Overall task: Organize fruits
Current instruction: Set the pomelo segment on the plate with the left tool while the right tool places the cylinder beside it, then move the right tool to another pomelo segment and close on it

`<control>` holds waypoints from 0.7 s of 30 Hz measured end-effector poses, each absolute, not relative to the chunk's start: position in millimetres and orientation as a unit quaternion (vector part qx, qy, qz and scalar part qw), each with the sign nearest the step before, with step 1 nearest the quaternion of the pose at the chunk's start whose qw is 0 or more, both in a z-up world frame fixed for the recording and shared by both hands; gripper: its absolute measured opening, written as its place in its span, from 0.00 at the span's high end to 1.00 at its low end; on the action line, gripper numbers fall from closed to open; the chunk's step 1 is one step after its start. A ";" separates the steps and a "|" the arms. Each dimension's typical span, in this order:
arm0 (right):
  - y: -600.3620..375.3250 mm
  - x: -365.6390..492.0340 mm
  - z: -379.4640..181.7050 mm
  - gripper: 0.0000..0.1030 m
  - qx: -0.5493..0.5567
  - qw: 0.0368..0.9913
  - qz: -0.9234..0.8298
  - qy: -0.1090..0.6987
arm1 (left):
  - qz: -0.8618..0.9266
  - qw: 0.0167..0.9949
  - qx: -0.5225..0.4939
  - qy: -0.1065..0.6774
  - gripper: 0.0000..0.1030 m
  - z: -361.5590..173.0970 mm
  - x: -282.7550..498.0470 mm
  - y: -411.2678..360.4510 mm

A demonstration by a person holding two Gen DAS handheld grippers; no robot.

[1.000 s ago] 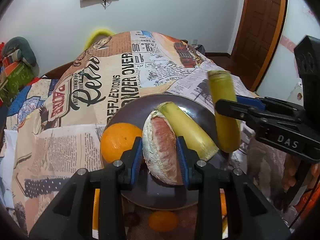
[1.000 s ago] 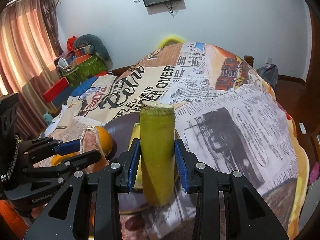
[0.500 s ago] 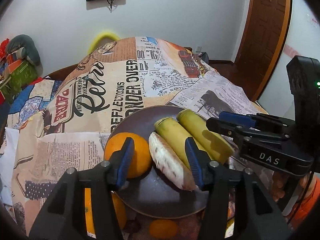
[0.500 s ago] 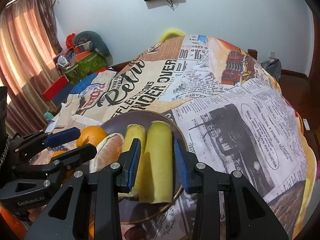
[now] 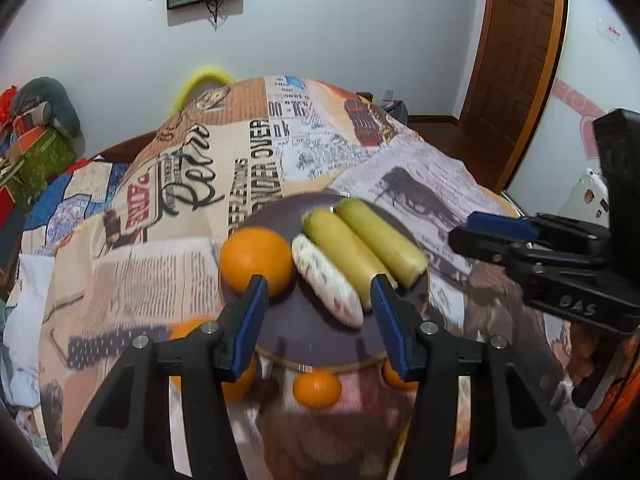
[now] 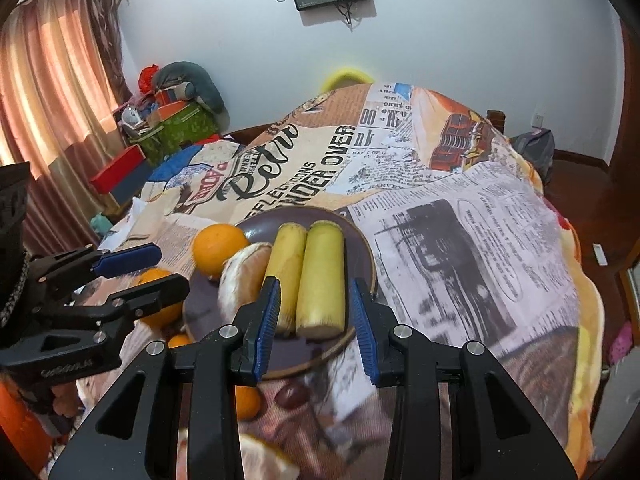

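The dark round plate [image 6: 362, 240] sits on the newspaper-print blanket [image 6: 460, 232] of the bed, and on it lie four pieces in a row: a whole orange [image 6: 219, 249] at its 9 o'clock edge, a peeled citrus segment [image 6: 244, 276] beside that, then two pale yellow-green cylinders, the left cylinder [image 6: 285, 272] and the right cylinder [image 6: 322, 276], lying side by side and touching. In the right wrist view the right gripper [image 6: 314, 316] hangs just short of the cylinders' near ends, its blue pads parted and pressing on nothing; the right cylinder rests on the plate, free of the jaws. The left gripper [image 5: 318, 308] likewise hovers above the plate's near half, its jaws having just been opening, with nothing gripped between them; the segment [image 5: 326, 280] lies on the plate beyond its fingertips. Judging from this, the placing step looks finished and the step in hand is a clean retreat: both grippers would best draw back along their own line, toward 6 o'clock and upward, so that no pad drags a cylinder, since these round pieces would roll easily toward the plate's rim at 3 o'clock. More oranges wait off the plate on the blanket, a small orange [image 5: 317, 389] just below its 6 o'clock rim and others partly hidden behind the fingers. The next reach should probably choose one, approaching from above with jaws wide.
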State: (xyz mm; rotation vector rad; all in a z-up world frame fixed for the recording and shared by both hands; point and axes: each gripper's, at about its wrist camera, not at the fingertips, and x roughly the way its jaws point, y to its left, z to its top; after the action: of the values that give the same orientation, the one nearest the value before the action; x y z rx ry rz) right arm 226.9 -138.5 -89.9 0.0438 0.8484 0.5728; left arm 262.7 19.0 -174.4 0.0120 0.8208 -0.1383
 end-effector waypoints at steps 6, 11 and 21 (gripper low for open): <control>-147.6 192.7 -87.5 0.68 -0.002 0.870 0.273 0.410 | -0.067 0.905 0.006 0.419 0.48 -184.1 237.7 20.2; -151.6 170.4 -97.4 0.68 -0.006 0.862 0.276 0.426 | -0.066 0.892 0.008 0.446 0.44 -201.4 219.3 22.7; -157.6 142.9 -134.7 0.65 -0.020 0.839 0.267 0.474 | -0.073 0.865 0.029 0.496 0.44 -240.3 194.6 20.6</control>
State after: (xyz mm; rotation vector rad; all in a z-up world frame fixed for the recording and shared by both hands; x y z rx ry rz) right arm 142.9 -157.6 -134.7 -0.0423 1.0018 0.5637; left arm 194.6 20.6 -240.3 0.0608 1.0397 -0.1519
